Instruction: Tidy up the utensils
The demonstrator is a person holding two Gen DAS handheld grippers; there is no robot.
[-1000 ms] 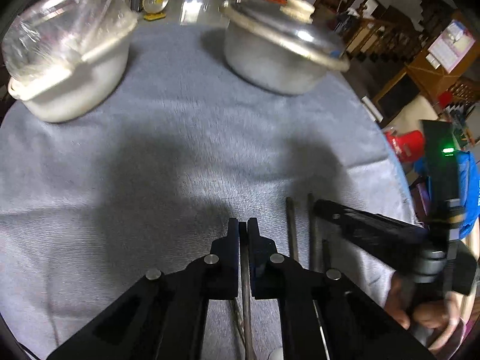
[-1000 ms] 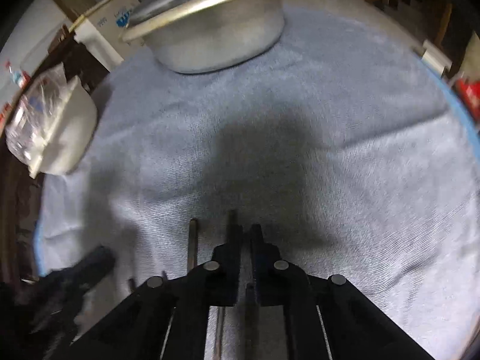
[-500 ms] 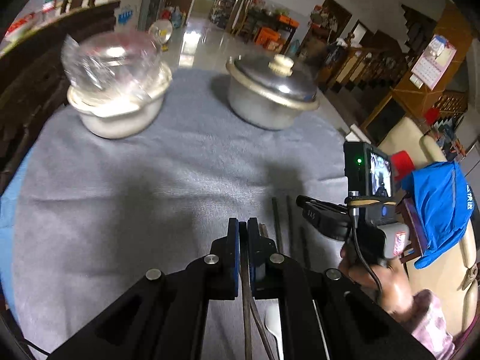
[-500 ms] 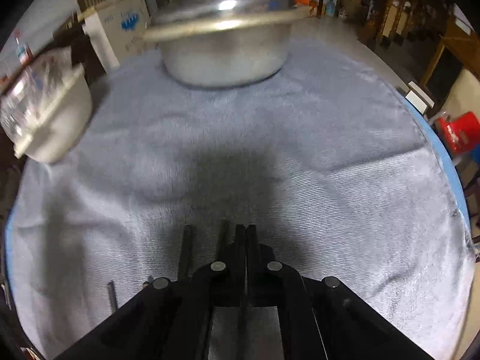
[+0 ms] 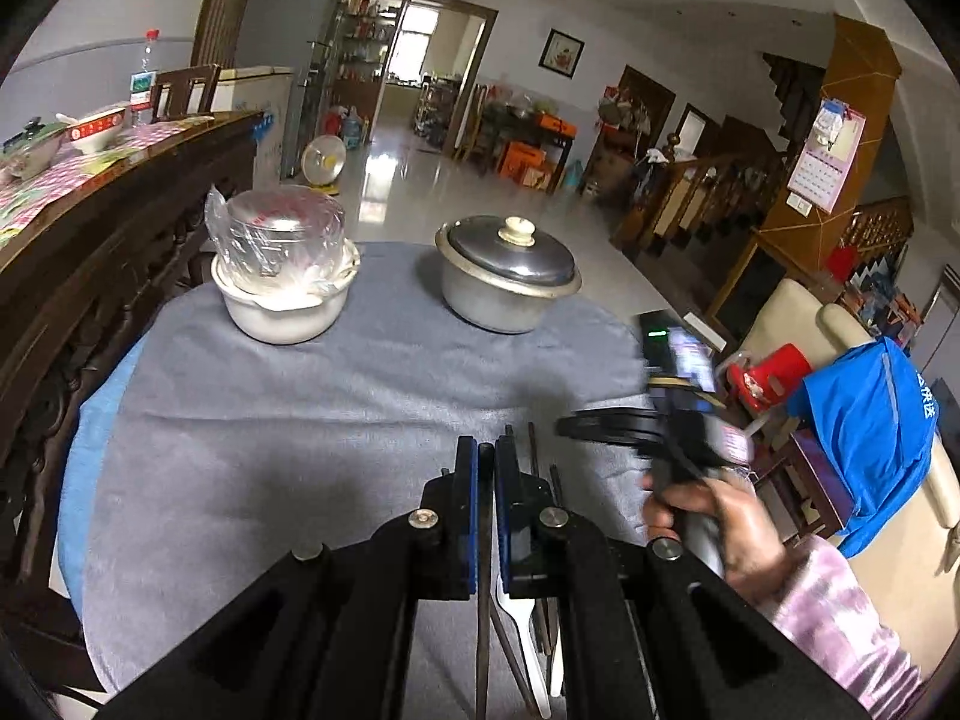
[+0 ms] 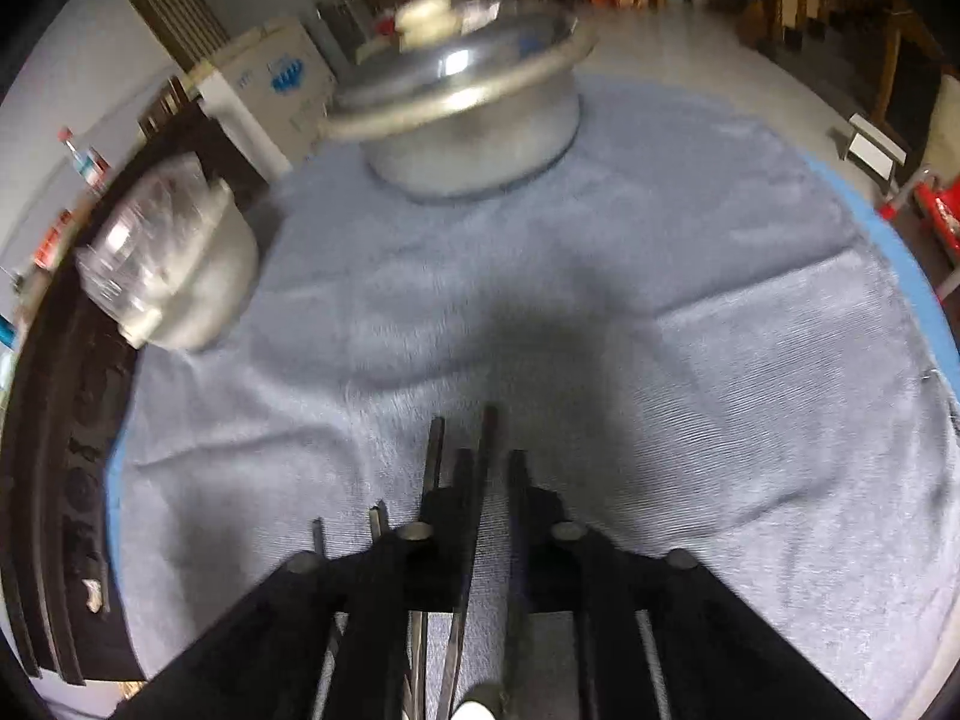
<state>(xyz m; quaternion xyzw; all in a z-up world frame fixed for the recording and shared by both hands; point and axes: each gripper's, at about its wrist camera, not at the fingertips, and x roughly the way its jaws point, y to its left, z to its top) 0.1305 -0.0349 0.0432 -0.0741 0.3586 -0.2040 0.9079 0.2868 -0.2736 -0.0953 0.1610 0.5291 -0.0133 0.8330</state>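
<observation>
Several dark chopsticks (image 6: pixel 433 456) lie side by side on the grey cloth (image 6: pixel 690 312) near the front edge, with a white plastic spoon (image 5: pixel 521 618) among them. My left gripper (image 5: pixel 486 450) is raised above the cloth and shut on one dark chopstick (image 5: pixel 483 630) that runs back between its pads. My right gripper (image 6: pixel 489 462) is open, its fingers astride one chopstick (image 6: pixel 480 480) that lies on the cloth. The right gripper also shows in the left wrist view (image 5: pixel 606 425), held by a hand.
A lidded aluminium pot (image 5: pixel 507 276) and a white bowl (image 5: pixel 282 306) holding a plastic-wrapped pot stand at the far side of the round table. A dark wooden sideboard (image 5: pixel 90 228) runs along the left. A chair with a blue garment (image 5: pixel 864 420) is at right.
My left gripper has lifted well up and back with the chopstick, so the room comes into view. My right gripper has opened from shut and drawn back a little.
</observation>
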